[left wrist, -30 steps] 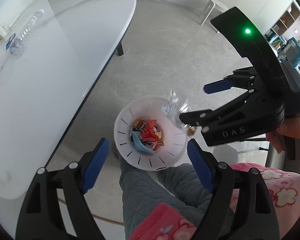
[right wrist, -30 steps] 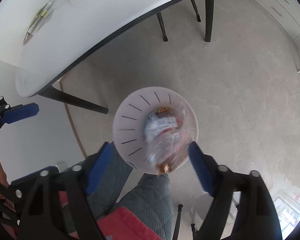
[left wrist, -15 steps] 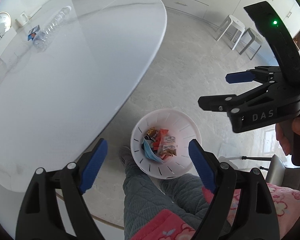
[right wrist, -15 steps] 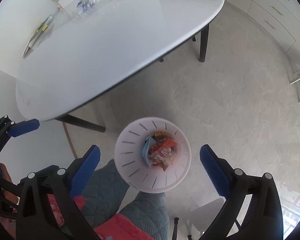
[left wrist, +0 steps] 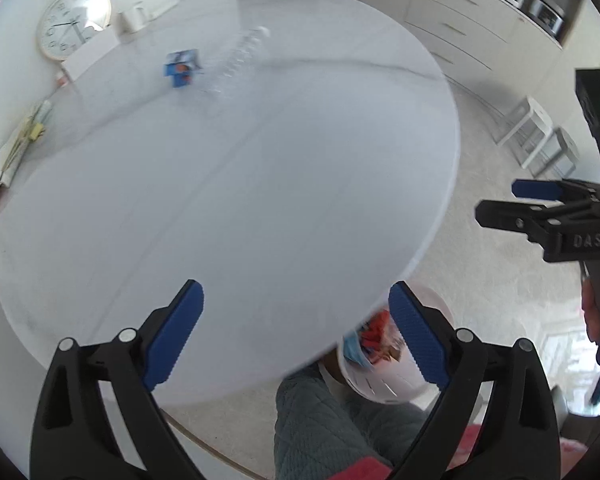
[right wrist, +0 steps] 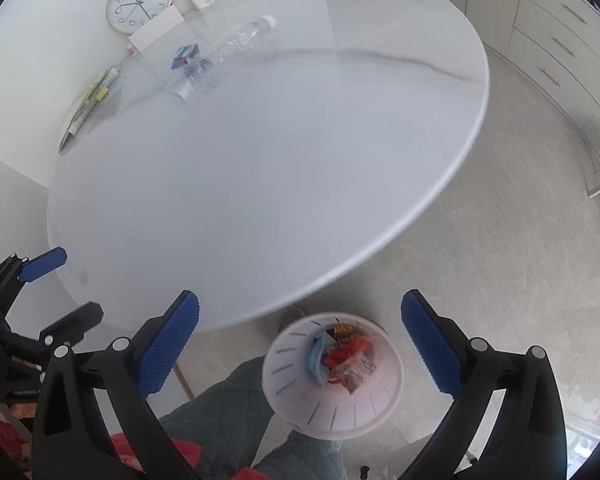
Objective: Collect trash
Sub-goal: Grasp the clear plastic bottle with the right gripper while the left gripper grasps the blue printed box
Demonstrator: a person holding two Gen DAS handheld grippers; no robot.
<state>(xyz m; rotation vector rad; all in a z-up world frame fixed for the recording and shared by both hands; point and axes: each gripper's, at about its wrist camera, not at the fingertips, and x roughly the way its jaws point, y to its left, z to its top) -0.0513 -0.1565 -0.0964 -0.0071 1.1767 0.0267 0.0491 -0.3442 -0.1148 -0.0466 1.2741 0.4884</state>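
gaping empty, both the left gripper [left wrist: 296, 334] and right gripper [right wrist: 300, 342] flank the trash bin [right wrist: 374, 410].

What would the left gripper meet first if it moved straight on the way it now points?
Probably the round white tabletop: the open left gripper looks down onto bare surface, short of the clear plastic bottle. Depth is uncertain.

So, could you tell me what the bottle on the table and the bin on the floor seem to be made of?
The bottle looks like thin clear plastic: see-through, ribbed, with a white cap. The bin appears to be white moulded plastic with a matte finish: thin walls with slots cut through them. The table is glossy white with grey veins, perhaps marble or an imitation.
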